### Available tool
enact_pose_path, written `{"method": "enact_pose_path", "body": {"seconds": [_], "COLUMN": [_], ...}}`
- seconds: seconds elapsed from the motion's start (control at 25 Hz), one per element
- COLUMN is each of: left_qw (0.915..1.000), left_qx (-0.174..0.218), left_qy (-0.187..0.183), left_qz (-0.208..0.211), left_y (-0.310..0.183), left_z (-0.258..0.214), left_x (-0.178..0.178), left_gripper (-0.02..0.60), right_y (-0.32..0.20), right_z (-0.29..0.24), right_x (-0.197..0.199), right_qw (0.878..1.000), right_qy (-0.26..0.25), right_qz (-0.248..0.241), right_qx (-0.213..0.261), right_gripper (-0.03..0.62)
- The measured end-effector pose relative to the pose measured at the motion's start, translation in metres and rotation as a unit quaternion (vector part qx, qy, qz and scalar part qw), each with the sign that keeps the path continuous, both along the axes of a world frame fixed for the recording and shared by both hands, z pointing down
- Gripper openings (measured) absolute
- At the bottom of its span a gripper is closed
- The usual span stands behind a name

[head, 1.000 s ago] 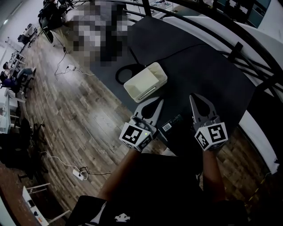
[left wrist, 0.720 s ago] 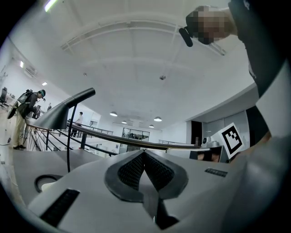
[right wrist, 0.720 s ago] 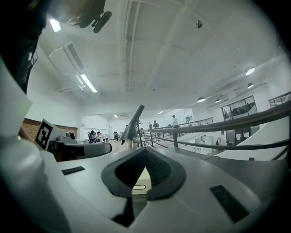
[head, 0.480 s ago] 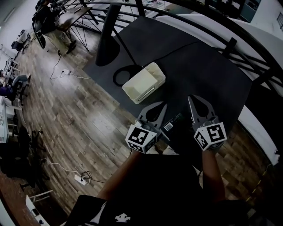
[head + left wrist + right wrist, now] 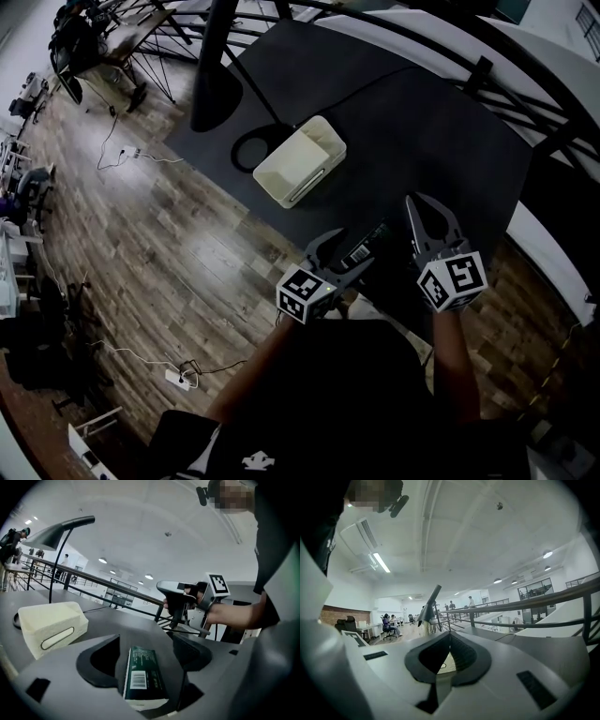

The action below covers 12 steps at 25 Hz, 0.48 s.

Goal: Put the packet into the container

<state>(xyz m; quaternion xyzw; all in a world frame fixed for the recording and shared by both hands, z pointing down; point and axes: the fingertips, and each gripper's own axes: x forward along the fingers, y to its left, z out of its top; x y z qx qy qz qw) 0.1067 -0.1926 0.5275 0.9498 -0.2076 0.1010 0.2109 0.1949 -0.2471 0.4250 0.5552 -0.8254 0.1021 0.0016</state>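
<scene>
Floor: wooden planks [image 5: 141,234] fill the far left of the head view, beyond the table edge.
Lamp: a black lamp [image 5: 214,66] stands at the table's left end, and its ring-shaped foot is just beside the container.
Table: a dark top [image 5: 441,141], with a thin black cable [image 5: 356,94] running across it past the lamp.
Container: a cream box [image 5: 298,161] sits upright with its open top facing up and a slot handle in its near side. It is on the table, apart from both tools.
Left gripper: here is the action! The left gripper [image 5: 354,251] lies low over the near edge of the table and its jaws are opening. The packet is between them, and a gap shows on its right side, so nothing is pressing it.
Packet: a dark green pack [image 5: 370,239] with a white barcode label lies flat on the table inside those spread jaws. It is not in the container, which sits further off to the left.
Right gripper: the right gripper [image 5: 417,204] is held just right of the packet. Its jaws are closed tip to tip with nothing between them, and they point away across the table.
</scene>
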Motion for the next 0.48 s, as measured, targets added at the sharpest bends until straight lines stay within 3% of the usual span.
{"method": "enact_pose_path", "body": {"seconds": [0.12, 0.2, 0.48], "left_qw": [0.9995, 0.9976, 0.9814], "left_qx": [0.0, 0.006, 0.026], "left_qy": [-0.033, -0.068, -0.181], "left_qz": [0.001, 0.01, 0.059], "left_y": [0.007, 0.013, 0.033], "left_z": [0.026, 0.045, 0.101], "left_x": [0.002, 0.005, 0.03], "left_gripper": [0.532, 0.594, 0.598], "right_y": [0.003, 0.005, 0.012], "right_z": [0.006, 0.008, 0.01], "right_x": [0.003, 0.005, 0.015], "right_qw": [1.0, 1.0, 0.999], "right_qy": [0.0, -0.002, 0.008], "right_qz": [0.008, 0.015, 0.026], "right_qx": [-0.01, -0.016, -0.03], "right_gripper": [0.005, 0.005, 0.005]}}
